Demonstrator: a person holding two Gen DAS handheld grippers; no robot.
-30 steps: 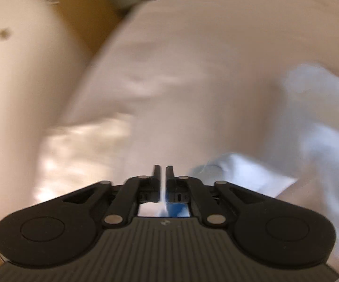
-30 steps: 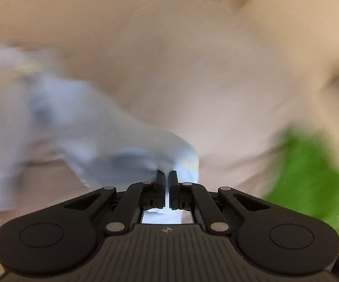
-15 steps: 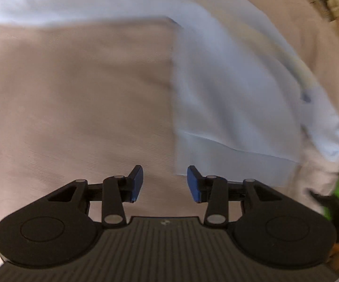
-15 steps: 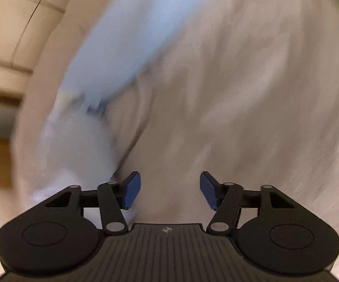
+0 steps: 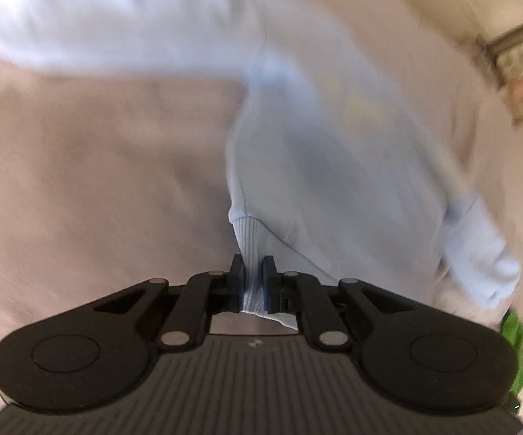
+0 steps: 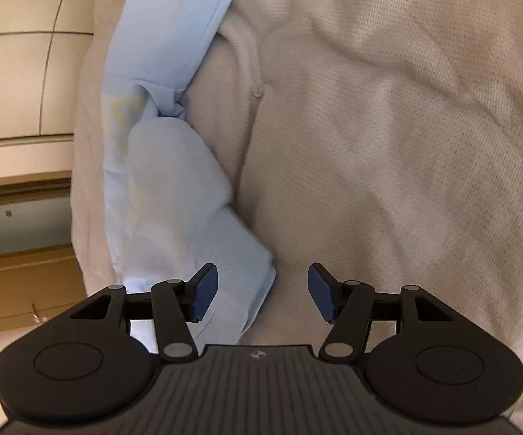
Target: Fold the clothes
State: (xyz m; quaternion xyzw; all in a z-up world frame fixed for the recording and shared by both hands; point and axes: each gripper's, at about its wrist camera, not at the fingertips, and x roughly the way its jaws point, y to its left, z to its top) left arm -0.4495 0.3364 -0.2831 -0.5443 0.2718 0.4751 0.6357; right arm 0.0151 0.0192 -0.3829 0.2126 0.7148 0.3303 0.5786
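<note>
Left wrist: left tongs (image 5: 253,277) are clamped on the ribbed hem of a pale blue sweatshirt (image 5: 334,166), spread unfolded over the beige bedcover (image 5: 98,181). Right tongs (image 6: 262,291) are spread, empty, beside a cuff (image 6: 232,272). Folding is judged unfinished.

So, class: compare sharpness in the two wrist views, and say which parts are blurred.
Left wrist: sweatshirt smeared by motion, only the ribbed hem at the left gripper crisp. Right wrist: bedspread weave sharp, cuff slightly soft near the right gripper.

Black left gripper (image 5: 253,272), right gripper (image 6: 262,291): blue pads, silver pivots, ribbed housing.
</note>
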